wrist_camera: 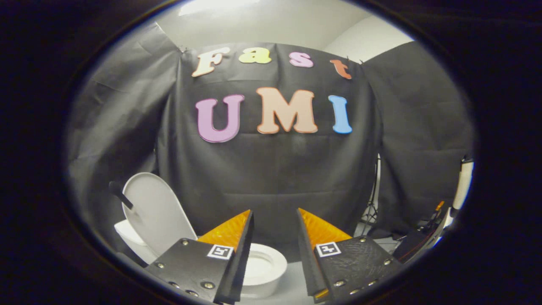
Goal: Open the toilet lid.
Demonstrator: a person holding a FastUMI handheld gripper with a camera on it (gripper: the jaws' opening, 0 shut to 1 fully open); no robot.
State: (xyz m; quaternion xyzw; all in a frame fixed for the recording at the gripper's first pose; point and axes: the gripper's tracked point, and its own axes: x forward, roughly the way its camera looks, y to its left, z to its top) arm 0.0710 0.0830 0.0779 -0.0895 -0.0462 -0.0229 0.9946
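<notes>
A white toilet (264,271) stands low, below and just beyond my fingers, with its seat ring and bowl opening showing between them. Its white lid (156,212) stands raised, leaning back to the left against the tank (129,239). My gripper (275,218) hovers above the bowl, apart from the lid. Its fingers are spread with nothing between them.
Black cloth walls close the booth behind and on both sides. A dark handle-like object (120,194) sticks out left of the lid. A tripod stand (372,203) and a pile of gear with cables (423,237) sit at the right.
</notes>
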